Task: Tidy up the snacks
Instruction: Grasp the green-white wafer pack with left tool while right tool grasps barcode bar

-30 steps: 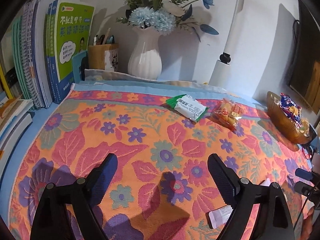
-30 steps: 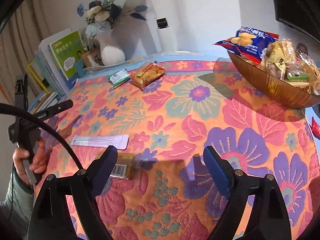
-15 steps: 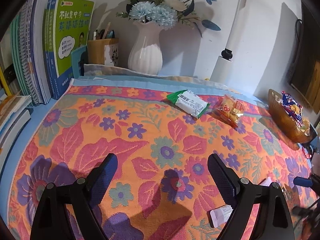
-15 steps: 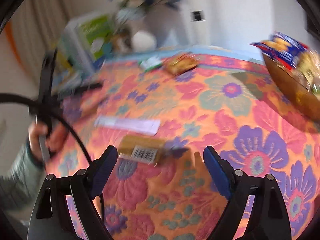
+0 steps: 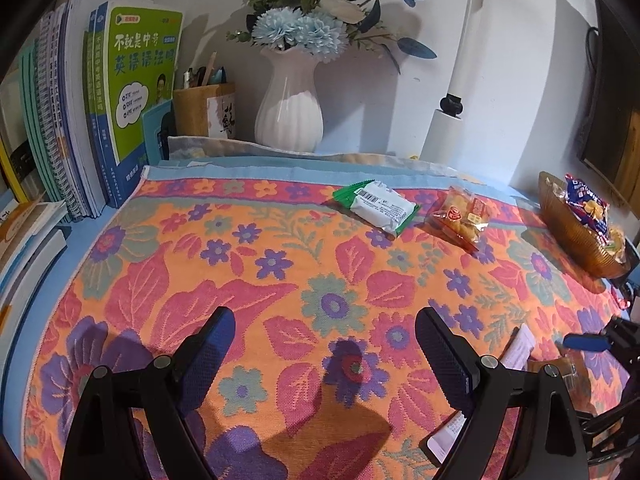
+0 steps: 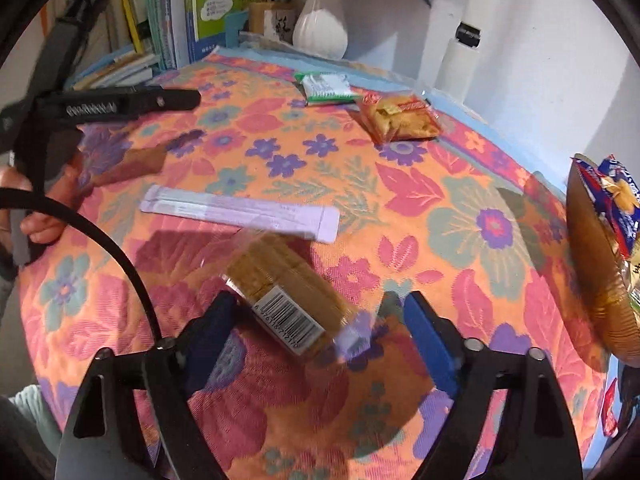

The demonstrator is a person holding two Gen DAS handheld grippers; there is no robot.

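The right claw [image 6: 316, 324] is poised over a clear-wrapped brown biscuit pack [image 6: 286, 292] on the flowered tabletop [image 6: 440, 208]. Its jaws are closing with the pack between them, but the pads do not look to be pressing on it yet; the frame is smeared there, so I would not swear to it. The pack lies flat and slantwise, barcode end nearest the claw, its far end just under a long lilac sachet [image 6: 240, 212].

It should be light and slick. The film will crinkle and slide, and the loose sealed end near the right finger gives nothing to hold. The stack inside looks stiff but crumbly, so the sound hold is across the firm brown block just beyond the barcode label, squeezed on its two long sides with only enough force to stop it slipping.

The left claw [image 5: 326, 356] hangs released over bare cloth, nothing between its fingers. Farther back lie a green-and-white packet [image 5: 378, 206] and an orange snack bag [image 5: 460, 216], close together near the white vase [image 5: 289, 116]. The amber bowl [image 5: 568, 232] at the right edge already carries several packets, so that is likely where the biscuit pack belongs.
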